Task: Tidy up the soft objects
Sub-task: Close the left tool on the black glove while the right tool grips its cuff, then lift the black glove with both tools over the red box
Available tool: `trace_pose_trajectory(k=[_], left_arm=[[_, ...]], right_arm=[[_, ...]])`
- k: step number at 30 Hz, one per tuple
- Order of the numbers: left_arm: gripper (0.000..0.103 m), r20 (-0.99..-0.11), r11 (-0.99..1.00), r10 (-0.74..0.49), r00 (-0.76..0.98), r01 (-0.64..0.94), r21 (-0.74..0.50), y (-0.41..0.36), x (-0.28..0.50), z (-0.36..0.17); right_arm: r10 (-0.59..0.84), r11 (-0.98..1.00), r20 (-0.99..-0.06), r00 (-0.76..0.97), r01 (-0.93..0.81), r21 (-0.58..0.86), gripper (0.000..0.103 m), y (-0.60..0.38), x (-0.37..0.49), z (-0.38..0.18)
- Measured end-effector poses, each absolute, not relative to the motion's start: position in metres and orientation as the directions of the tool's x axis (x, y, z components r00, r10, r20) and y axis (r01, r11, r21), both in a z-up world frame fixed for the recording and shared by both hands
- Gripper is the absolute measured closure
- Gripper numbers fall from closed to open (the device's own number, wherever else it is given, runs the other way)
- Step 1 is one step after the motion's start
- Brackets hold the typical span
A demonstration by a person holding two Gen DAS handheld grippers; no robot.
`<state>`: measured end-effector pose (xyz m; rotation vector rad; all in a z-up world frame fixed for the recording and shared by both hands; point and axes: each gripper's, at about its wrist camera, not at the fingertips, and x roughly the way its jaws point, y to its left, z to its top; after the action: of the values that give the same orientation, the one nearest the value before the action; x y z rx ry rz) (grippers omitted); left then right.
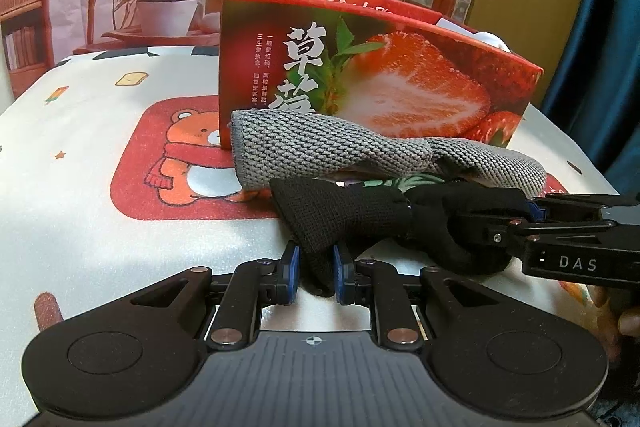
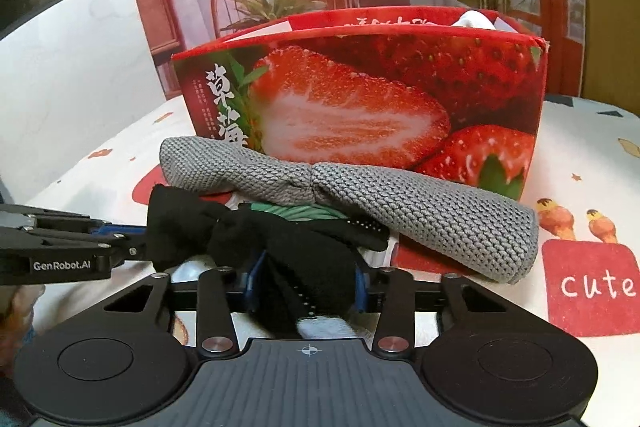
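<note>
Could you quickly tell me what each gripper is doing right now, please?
Left gripper: closed on one end of the black knitted sock.
Right gripper: closed on the sock's other end.

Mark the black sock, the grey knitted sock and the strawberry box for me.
black sock (image 1: 348, 215): left wrist view, on its flared knit end above the fingers.
grey knitted sock (image 2: 420, 211): right wrist view, on its right half, lying before the box.
strawberry box (image 2: 360, 107): right wrist view, on the front wall's cut strawberry.

2 socks – 1 box
</note>
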<state>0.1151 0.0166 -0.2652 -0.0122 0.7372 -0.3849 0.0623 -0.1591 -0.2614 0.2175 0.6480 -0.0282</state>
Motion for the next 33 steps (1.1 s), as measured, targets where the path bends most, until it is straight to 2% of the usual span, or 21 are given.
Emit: trace_pose_trajectory(k=[3,7,22,33], left_arm=[[0.086,-0.647,0.929,-0.346,0.679,0.344,-0.135,0.015,0.111,-0.263],[0.086,-0.627,0.927,-0.354,0.694,0.349,-0.138,0.017,0.106,-0.256],[0.086,-0.505,0.924,-0.374,0.778,0.363,-0.125,0.022,0.093,-0.201],[0.086,-0.403,0.916,-0.397,0.824,0.383,-0.119,0.015,0.12,-0.144]], right_arm=[[0.053,0.979,-0.603,0.796,0.078,0.189,0.08,-0.155,0.059,-0.259],[0.059,0.982,-0.595,0.801,0.06,0.177,0.087,-0.149,0.054,-0.252],[0.052,0.979,-0.47,0.881,0.047,0.196,0.087,-0.155,0.039,-0.198],[0.052,0.982,-0.383,0.922,0.022,0.186,0.087,-0.176,0.071,-0.141]])
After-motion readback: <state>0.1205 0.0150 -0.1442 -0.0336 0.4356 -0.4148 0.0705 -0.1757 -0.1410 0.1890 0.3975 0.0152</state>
